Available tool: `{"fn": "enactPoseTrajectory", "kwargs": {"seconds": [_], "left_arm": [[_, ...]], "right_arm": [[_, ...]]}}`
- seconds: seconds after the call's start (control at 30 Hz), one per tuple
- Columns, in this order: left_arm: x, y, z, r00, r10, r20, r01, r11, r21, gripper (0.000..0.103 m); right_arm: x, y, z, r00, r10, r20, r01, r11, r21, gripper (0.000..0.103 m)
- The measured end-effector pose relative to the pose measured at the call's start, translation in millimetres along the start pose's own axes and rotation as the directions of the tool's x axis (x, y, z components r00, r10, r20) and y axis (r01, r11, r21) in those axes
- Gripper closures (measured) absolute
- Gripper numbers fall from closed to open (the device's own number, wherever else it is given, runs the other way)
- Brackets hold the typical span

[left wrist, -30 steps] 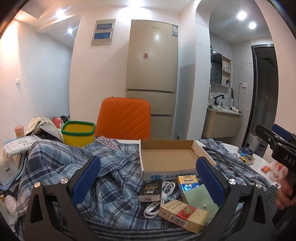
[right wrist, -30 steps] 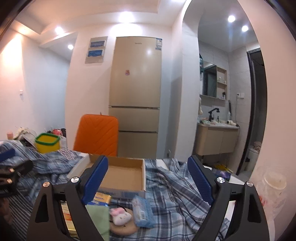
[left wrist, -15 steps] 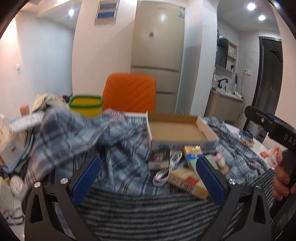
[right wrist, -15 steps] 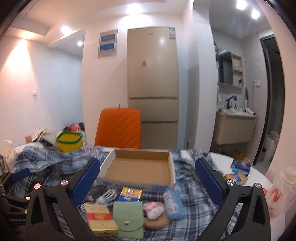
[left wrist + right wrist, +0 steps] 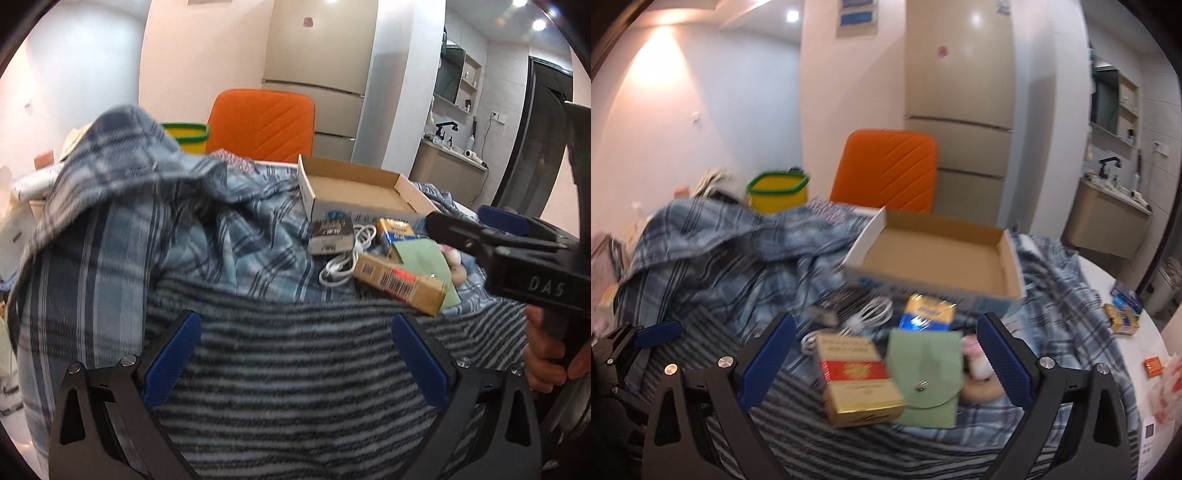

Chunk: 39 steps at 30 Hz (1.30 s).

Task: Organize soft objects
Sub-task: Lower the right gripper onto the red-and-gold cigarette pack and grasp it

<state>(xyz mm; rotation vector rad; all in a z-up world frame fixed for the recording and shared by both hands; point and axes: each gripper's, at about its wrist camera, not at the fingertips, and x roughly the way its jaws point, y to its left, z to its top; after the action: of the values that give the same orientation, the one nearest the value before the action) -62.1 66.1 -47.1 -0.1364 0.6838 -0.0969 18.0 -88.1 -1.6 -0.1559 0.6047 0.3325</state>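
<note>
A blue plaid cloth (image 5: 731, 258) lies crumpled over the table and rises in a high fold at the far left side, where it hides part of a yellow basket with a green rim (image 5: 777, 190). Nearer to the cameras a grey striped cloth (image 5: 295, 369) covers the near edge of the table. The left gripper (image 5: 295, 363) hangs over this striped cloth with its blue fingers (image 5: 171, 363) wide apart, and nothing is between them. An open, empty cardboard box (image 5: 938, 258) stands on the plaid cloth toward the far edge, in front of an orange chair back (image 5: 886, 170). Just before the box several small things lie close together: a dark flat pack (image 5: 330, 234), a coiled white cable (image 5: 866, 314), a blue and yellow pack (image 5: 927, 314), a red and gold carton (image 5: 857, 376) and a green pouch with a snap button (image 5: 927, 376). The carton touches the pouch on its left side. The right gripper (image 5: 886, 360) is over this group, its jaws closing a little but still wide apart, with the carton and the pouch between the fingers (image 5: 1006, 360) and not touched by them. A small pink and white soft toy (image 5: 977, 360) lies on a round beige thing (image 5: 980, 387) just beside the right finger, partly hidden by it. A hand (image 5: 546, 354) holds the handle of the right gripper. Some small packs (image 5: 1123, 314) lie on the bare white table (image 5: 1115, 354) at the right edge.
</note>
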Motion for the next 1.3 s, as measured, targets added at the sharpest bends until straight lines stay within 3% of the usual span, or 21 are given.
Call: {"fn": "enactPoseTrajectory", "kwargs": {"seconds": [0.27, 0.37, 0.73, 0.93, 1.23, 1.3], "left_arm": [[-2, 4, 0, 1.000, 0.009, -0.020, -0.009, 1.000, -0.010, 0.001], [1, 3, 6, 0.999, 0.022, -0.029, -0.023, 1.000, -0.007, 0.003], [12, -7, 30, 1.000, -0.013, -0.003, 0.013, 1.000, -0.009, 0.003], [19, -19, 29, 0.999, -0.043, -0.017, 0.043, 0.999, 0.034, 0.003], [20, -13, 28, 0.998, -0.061, -0.027, 0.062, 0.998, 0.004, 0.004], [19, -12, 28, 0.998, -0.057, -0.025, 0.057, 0.998, 0.008, 0.004]], "right_arm": [[35, 18, -15, 0.978, 0.121, -0.167, -0.128, 0.991, -0.033, 0.020], [44, 20, -17, 0.973, 0.115, -0.200, -0.127, 0.991, -0.044, 0.022], [58, -17, -18, 0.952, 0.175, -0.251, -0.143, 0.980, 0.140, 0.022], [73, -15, -28, 0.922, 0.220, -0.318, -0.174, 0.970, 0.168, 0.022], [74, -18, -32, 0.912, 0.271, -0.308, -0.212, 0.954, 0.210, 0.023], [73, -17, -33, 0.904, 0.292, -0.312, -0.230, 0.948, 0.220, 0.029]]}}
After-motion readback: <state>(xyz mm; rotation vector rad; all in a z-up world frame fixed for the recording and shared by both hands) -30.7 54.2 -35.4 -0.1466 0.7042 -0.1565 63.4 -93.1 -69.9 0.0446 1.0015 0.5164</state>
